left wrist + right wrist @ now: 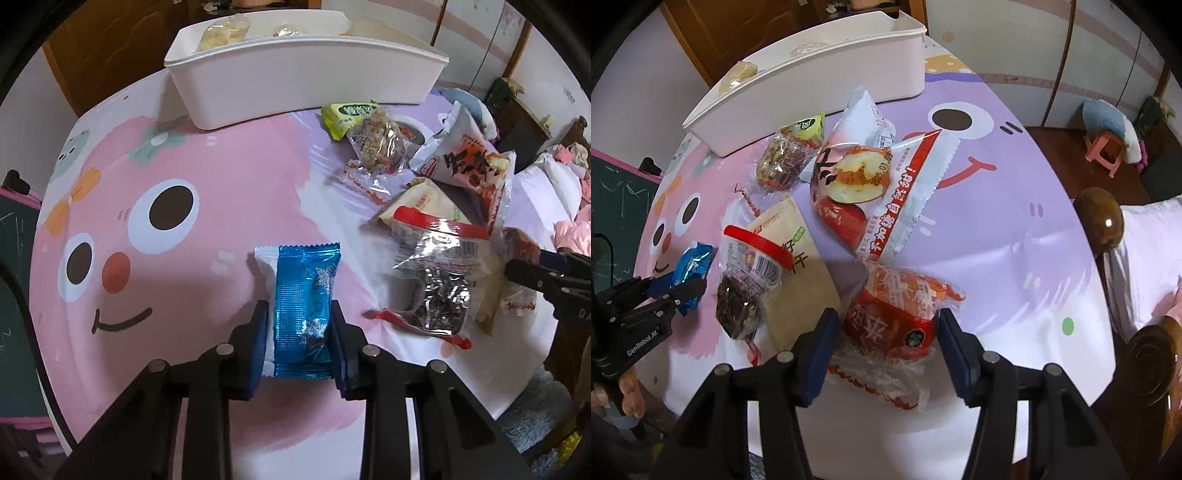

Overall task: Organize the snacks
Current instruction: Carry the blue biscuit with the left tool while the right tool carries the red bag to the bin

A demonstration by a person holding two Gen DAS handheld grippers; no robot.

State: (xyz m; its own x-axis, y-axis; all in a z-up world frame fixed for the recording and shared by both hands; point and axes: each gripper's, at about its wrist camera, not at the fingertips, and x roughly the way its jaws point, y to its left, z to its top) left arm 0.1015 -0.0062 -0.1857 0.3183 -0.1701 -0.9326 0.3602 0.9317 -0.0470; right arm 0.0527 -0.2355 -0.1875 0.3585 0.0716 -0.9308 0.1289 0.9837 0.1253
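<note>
My left gripper (299, 314) is shut on a blue foil snack packet (303, 295), its blue pads pressing both long sides just above the pink tablecloth; the packet also shows in the right wrist view (692, 266). My right gripper (884, 325) is open, its jaws standing either side of a red-orange wrapped snack (897, 310) that lies on the table. A white rectangular bin (295, 74) at the far edge holds a few pale snacks. A pile of loose snacks lies between the grippers and the bin.
The pile includes a clear packet with a dark cake (738, 295), a beige packet (798, 258), a white-red bread bag (879, 184), a nut-bar packet (779, 162) and a green packet (347, 114). A wooden chair back (1100, 221) stands at the table's right edge.
</note>
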